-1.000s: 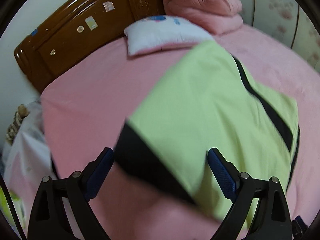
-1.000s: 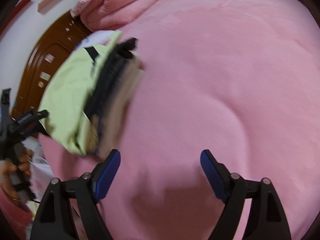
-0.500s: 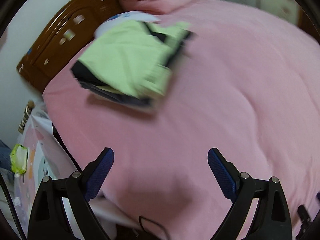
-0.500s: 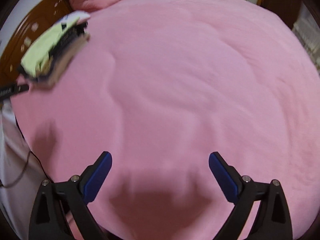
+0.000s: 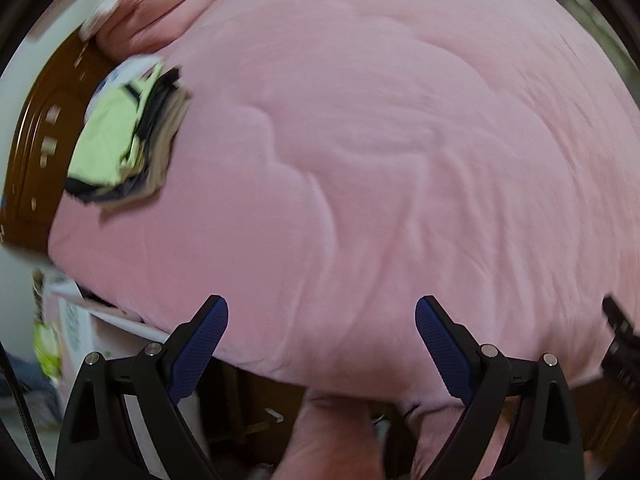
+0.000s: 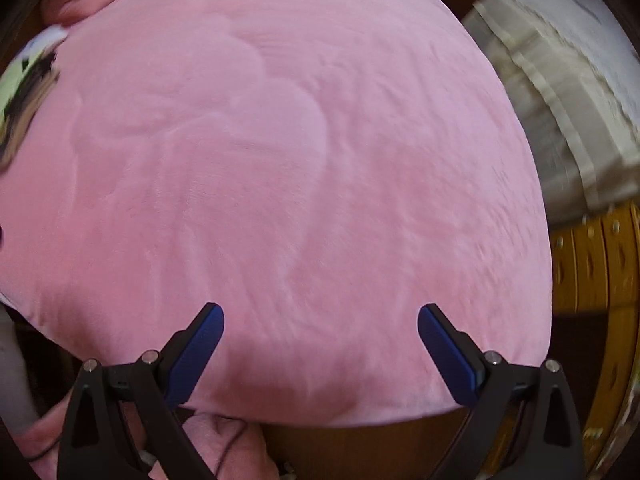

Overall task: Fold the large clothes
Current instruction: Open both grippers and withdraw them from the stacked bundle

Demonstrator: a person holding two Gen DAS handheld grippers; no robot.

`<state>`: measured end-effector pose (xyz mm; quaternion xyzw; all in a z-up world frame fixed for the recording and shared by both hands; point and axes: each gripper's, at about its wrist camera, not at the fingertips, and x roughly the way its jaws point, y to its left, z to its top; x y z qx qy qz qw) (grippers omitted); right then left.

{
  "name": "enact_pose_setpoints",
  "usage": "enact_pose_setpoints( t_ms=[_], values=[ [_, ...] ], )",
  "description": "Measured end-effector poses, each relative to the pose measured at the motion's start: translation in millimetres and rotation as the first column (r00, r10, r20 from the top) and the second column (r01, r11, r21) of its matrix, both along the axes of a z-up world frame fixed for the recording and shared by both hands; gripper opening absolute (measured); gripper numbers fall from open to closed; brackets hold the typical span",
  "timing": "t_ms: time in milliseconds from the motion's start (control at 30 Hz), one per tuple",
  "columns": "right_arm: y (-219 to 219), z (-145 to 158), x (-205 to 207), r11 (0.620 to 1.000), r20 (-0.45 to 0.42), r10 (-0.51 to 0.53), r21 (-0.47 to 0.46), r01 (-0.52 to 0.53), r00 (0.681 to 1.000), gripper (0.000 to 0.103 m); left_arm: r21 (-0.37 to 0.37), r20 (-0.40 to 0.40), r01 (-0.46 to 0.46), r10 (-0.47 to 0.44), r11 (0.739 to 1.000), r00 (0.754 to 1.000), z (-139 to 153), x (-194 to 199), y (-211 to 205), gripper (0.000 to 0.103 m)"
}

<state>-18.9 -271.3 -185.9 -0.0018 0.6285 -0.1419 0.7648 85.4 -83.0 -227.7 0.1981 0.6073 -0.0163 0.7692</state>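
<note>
1. The left gripper (image 5: 321,330) has its fingers spread wide, holding nothing, above the near edge of the pink bed (image 5: 400,160).
2. The right gripper (image 6: 320,338) is likewise spread and empty.
3. The folded clothes (image 5: 120,140) lie far left by the headboard (image 5: 36,140), blurred; lower layers are hard to make out.

bed (image 5: 400,160): pink cover | folded clothes stack (image 5: 120,144) near headboard (image 5: 36,128)
</note>
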Motion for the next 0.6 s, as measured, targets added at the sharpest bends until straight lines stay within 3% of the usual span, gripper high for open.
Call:
enact_pose_setpoints(
  t_ms=[167, 300, 500, 600],
  values=[
    [-7, 36, -22, 0.997, 0.004, -0.033, 0.066, 0.033, 0.999, 0.098, -0.017, -0.011, 0.042, -0.042, 0.999, 0.999, 36, -16, -19, 0.094],
    [1, 50, -29, 0.99, -0.009, -0.069, 0.12, 0.07, 0.998, 0.098, -0.11, -0.035, 0.085, -0.089, 0.99, 0.995, 60, -19, -28, 0.094],
    [7, 65, -44, 0.963, -0.028, -0.169, 0.21, 0.171, 0.985, 0.098, -0.145, 0.013, 0.202, -0.202, 0.969, 0.979, 87, -32, -49, 0.094],
    [13, 75, -45, 0.96, -0.004, -0.184, 0.213, 0.18, 0.983, 0.098, -0.157, 0.037, 0.237, -0.234, 0.959, 0.972, 94, -36, -52, 0.094]
  ],
)
